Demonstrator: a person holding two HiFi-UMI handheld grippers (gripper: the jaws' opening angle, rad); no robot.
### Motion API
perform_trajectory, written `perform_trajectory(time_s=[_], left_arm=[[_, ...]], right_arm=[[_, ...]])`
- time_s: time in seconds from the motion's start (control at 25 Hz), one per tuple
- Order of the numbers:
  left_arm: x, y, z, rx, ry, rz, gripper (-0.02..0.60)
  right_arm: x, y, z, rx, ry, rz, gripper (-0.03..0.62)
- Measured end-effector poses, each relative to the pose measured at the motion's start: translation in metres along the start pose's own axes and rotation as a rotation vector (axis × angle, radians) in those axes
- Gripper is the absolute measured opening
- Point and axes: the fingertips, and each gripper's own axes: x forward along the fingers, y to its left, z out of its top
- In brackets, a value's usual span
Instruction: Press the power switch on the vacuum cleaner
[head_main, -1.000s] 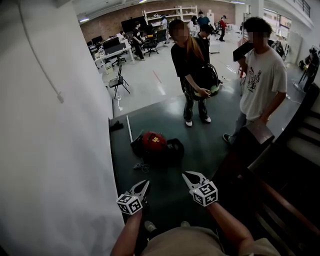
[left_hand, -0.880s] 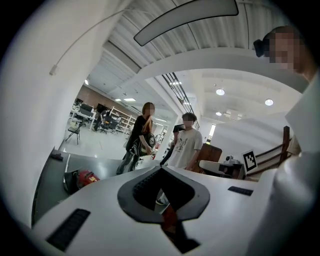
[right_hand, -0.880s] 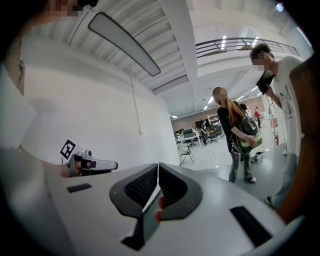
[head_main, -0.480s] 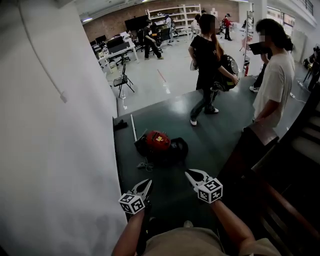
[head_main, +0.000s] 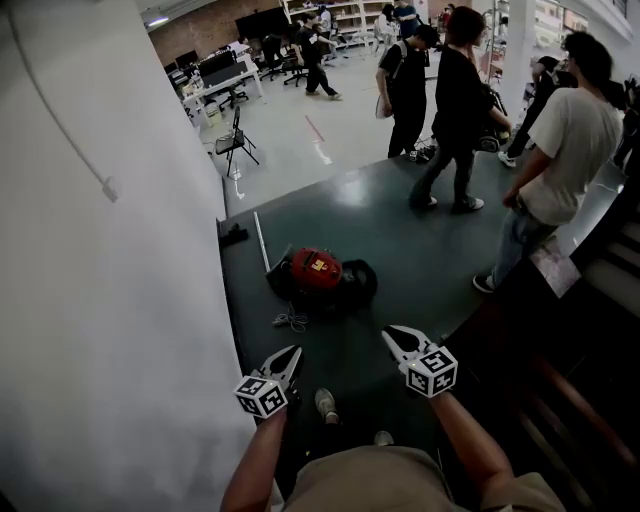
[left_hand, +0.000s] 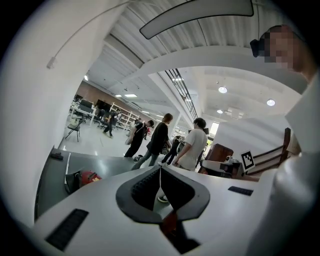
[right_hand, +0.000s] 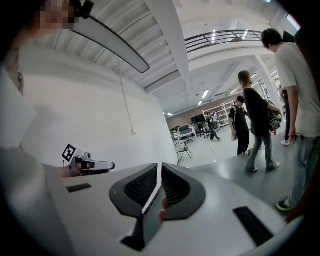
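One red-and-black canister vacuum cleaner (head_main: 318, 278) lies on the dark green floor (head_main: 420, 260), close to the white wall (head_main: 120, 300). It sits ahead of both tools, well apart from them. The left tool (head_main: 291, 353) and the right tool (head_main: 393, 334) hover side by side, each with jaws together and nothing between them. People (head_main: 460, 100) stand beyond.

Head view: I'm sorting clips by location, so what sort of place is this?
Probably an open lab or workshop hall: desks with monitors, storage shelves, a red vacuum cleaner on the floor.
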Motion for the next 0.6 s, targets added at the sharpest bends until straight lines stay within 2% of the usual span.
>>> perform_trajectory(time_s=[0.32,0.6], left_arm=[[0.045,0.08,0.036,-0.045,0.028,-0.065,0.008],[0.054,0.163,0.075,-0.075,0.024,-0.092,0.008]], right_arm=[[0.084,-0.017,0.021,0.003,0.036,-0.056,0.017],[0.176,-0.017,0.031,0.025,0.057,-0.094,0.017]])
